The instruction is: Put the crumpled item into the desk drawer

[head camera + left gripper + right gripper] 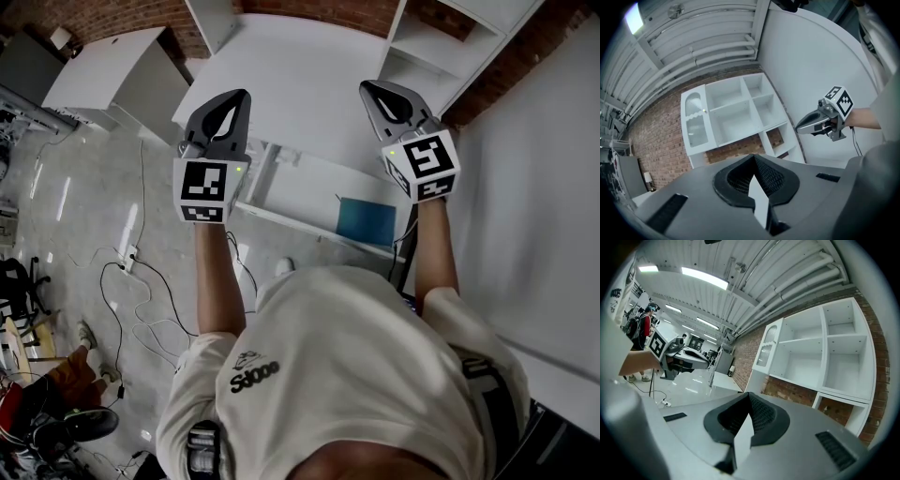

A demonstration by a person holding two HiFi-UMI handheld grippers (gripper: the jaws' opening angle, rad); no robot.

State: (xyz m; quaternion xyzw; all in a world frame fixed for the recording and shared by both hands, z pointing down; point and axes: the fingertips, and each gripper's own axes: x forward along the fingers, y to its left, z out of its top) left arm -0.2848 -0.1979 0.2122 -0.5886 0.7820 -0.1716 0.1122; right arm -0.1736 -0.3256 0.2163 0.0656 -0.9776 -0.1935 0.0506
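The left hand-held gripper (234,101) and the right hand-held gripper (373,92) hang side by side, well apart, above the near edge of the table (291,66). Below the tabletop, a shelf (300,183) carries an item (366,221) toward its right end. A shelf unit (441,42) stands behind the table on the right. A second table (108,70) stands off to the left, with cables (131,291) lying on the floor (75,216) nearer the person

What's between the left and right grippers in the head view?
Only bare white desk top lies between the left gripper and the right gripper. This shows in the head view.
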